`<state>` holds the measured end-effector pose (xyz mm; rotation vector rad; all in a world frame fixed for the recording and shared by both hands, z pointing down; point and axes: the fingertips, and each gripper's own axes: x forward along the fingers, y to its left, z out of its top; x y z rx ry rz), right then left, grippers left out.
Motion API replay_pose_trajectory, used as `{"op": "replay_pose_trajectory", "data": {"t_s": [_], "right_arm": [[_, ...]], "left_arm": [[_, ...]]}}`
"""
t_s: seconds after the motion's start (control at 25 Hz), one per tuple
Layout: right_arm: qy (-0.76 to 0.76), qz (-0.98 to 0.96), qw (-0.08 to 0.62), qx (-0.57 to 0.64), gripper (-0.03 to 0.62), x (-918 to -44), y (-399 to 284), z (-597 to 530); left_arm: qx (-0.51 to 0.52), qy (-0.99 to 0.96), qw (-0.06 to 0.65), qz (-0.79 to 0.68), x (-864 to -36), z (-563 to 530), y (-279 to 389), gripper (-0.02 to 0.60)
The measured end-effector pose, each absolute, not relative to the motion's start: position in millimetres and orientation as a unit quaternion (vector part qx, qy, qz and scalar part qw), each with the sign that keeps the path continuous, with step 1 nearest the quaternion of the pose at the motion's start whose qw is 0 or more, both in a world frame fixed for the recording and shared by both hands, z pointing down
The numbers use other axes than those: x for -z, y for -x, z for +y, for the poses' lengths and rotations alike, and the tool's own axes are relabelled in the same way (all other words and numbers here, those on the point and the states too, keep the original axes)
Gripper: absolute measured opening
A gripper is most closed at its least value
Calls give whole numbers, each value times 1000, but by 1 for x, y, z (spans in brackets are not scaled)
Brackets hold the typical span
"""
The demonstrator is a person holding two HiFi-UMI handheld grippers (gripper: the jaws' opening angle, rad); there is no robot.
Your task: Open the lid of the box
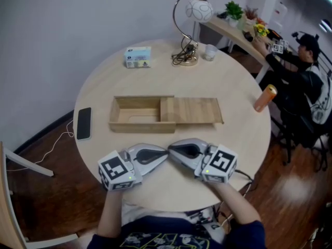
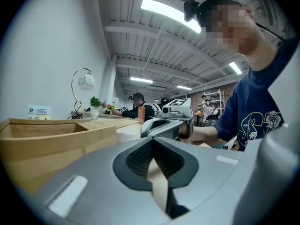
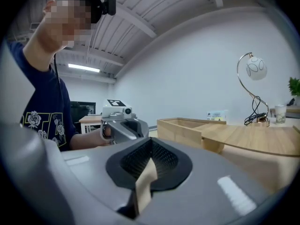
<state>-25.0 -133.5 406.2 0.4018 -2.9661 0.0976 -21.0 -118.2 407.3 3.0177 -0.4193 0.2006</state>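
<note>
A shallow wooden box [image 1: 136,115] lies across the middle of the round table [image 1: 238,139]. Its sliding lid [image 1: 192,110] is pushed to the right, so the left half stands uncovered and empty. Both grippers rest near the table's front edge, in front of the box and apart from it. My left gripper [image 1: 163,154] and right gripper [image 1: 173,149] point at each other, tips almost touching. Each is shut with nothing between its jaws. The left gripper view shows the box [image 2: 56,139] at left and the right gripper [image 2: 168,123] ahead. The right gripper view shows the box [image 3: 187,128], lid [image 3: 255,139] and left gripper [image 3: 123,128].
A black phone [image 1: 83,123] lies left of the box. At the back stand a small carton [image 1: 137,57], a curved lamp [image 1: 191,14] and a glass [image 1: 210,52]. An orange can [image 1: 265,98] stands near the right edge. A person [image 1: 303,71] sits at a desk beyond.
</note>
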Motion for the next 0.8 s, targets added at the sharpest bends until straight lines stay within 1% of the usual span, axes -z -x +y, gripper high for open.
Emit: {"op": "replay_pose_trajectory", "data": {"t_s": [0.2,0.36,0.48,0.8], "right_arm": [[-141,-986,80,-32,9,-410,23,-135],[-159,-984,68,-42,9,-406,22,-138],[-154,-984,79,-34,9,-410,20,-137],[-165,-982,78,-41,9,-408,22,-140]], "left_arm": [[-68,-987,46,-137,-408,-118,21,3],[-66,-987,44,-137,-408,-118,21,3],[-63,-988,42,-137,-408,-118,21,3],[-65,-987,43,-138,-409,-118,22,3]]}}
